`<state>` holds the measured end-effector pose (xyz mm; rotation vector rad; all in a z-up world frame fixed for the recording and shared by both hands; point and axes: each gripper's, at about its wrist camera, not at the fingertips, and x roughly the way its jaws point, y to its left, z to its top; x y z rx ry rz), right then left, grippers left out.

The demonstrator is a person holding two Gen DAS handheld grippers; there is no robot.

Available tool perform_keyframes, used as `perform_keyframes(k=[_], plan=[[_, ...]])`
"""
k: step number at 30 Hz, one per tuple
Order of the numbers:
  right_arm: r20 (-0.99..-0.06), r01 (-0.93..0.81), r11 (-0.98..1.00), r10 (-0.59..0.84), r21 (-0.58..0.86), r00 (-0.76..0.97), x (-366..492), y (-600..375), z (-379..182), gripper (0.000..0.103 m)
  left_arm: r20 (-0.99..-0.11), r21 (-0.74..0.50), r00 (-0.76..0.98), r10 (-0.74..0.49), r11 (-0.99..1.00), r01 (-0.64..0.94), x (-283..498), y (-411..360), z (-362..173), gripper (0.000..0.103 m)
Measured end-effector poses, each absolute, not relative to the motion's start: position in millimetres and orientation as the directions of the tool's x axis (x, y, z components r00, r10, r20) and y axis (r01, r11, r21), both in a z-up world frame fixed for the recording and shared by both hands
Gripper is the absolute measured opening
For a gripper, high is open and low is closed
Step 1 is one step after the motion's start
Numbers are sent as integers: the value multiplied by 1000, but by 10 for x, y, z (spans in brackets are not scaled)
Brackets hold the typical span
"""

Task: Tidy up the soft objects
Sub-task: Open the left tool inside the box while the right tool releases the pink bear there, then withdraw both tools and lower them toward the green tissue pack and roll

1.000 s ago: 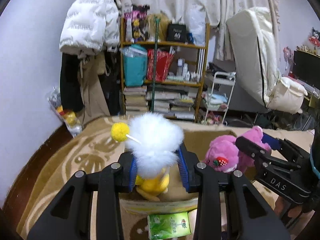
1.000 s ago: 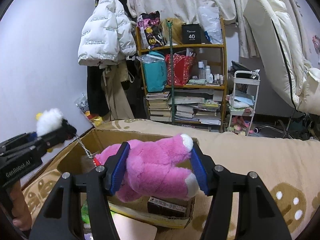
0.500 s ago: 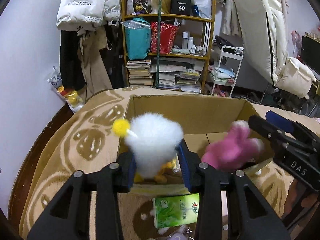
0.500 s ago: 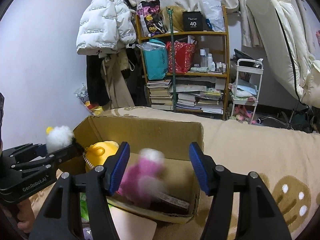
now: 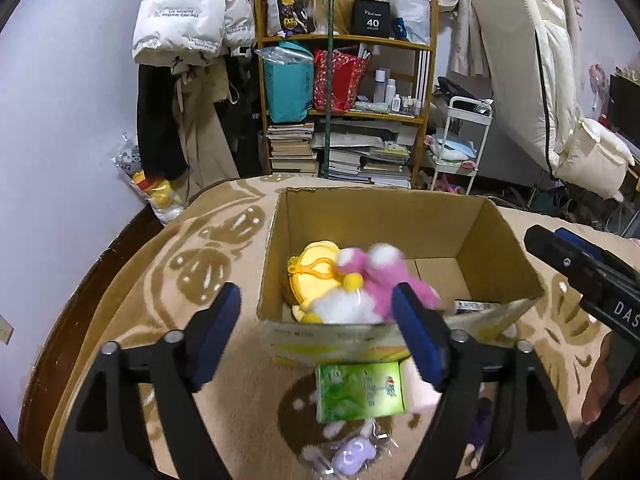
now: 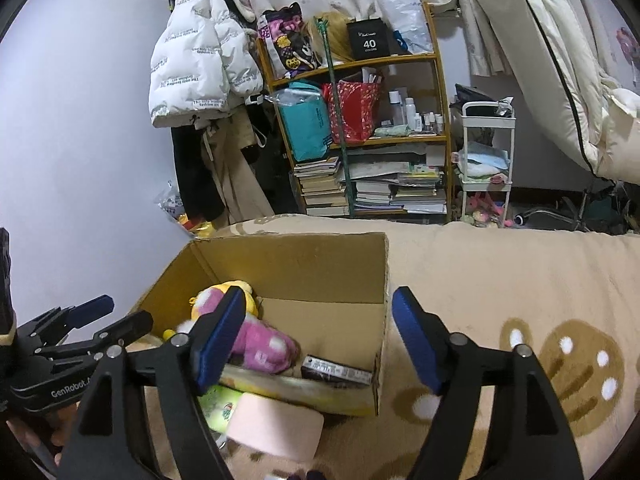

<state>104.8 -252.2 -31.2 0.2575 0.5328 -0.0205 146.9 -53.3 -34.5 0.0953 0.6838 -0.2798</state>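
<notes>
An open cardboard box (image 5: 384, 216) stands on the patterned blanket. Inside lie a pink plush (image 5: 386, 280), a white fluffy plush with a yellow pom-pom (image 5: 340, 304) and a yellow plush (image 5: 312, 274). The pink plush (image 6: 260, 340) and yellow plush (image 6: 246, 294) also show in the right wrist view, inside the box (image 6: 304, 260). My left gripper (image 5: 318, 332) is open and empty just in front of the box. My right gripper (image 6: 318, 338) is open and empty above the box's near edge.
A green tissue pack (image 5: 358, 392), a pink sponge (image 6: 276, 426) and a small purple wrapped item (image 5: 354, 450) lie on the blanket before the box. A dark flat pack (image 6: 336, 370) lies in the box. A cluttered shelf (image 5: 344, 100) stands behind.
Both grippers opened. The pink plush and the white fluffy plush dropped into the box, and both grippers pulled back from it.
</notes>
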Motion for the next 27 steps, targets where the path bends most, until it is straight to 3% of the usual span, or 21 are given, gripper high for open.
perform_keyframes(k=[3, 6, 19, 27], plan=[[-496, 98, 966, 34, 238, 868, 921, -2509, -240, 94, -619, 9, 756, -213, 960, 278, 1327, -498, -268, 93], [-488, 97, 967, 30, 234, 872, 794, -2495, -166, 103, -609, 15, 765, -209, 961, 275, 1183, -460, -194, 96], [-519, 105, 981, -6, 163, 855, 358, -2257, -50, 103, -646, 48, 745, -168, 964, 260, 730, -296, -76, 99], [-619, 148, 980, -34, 134, 785, 231, -2137, -230, 103, -709, 68, 692, -133, 965, 255, 631, -255, -173, 99]])
